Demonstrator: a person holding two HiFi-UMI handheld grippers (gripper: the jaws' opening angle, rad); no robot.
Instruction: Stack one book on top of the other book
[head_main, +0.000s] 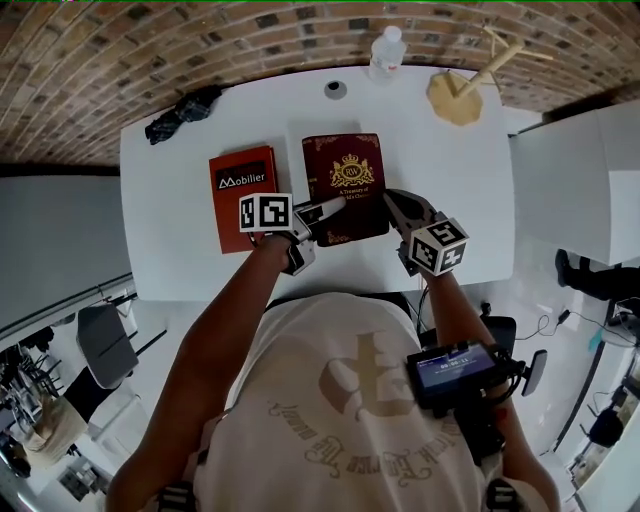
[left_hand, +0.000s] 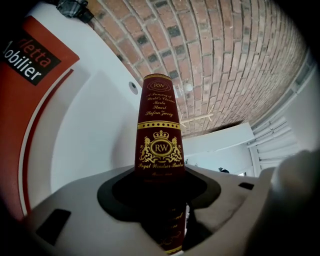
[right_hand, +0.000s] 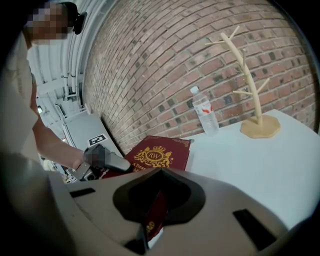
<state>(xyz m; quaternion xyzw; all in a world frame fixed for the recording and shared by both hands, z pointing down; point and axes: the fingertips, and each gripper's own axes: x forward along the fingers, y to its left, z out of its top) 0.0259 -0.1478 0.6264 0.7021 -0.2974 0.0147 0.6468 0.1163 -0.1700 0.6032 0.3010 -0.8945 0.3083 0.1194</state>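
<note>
Two-handed lift: left gripper (head_main: 325, 212) and right gripper (head_main: 398, 205) clamp maroon book (head_main: 345, 178).
Keep level, carry to nine o'clock, square over red book (head_main: 240, 192).

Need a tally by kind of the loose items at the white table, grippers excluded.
books: 2 (orange book, maroon book)
bottle: 1
wooden stand: 1
dark cloth: 1
total: 5
</note>
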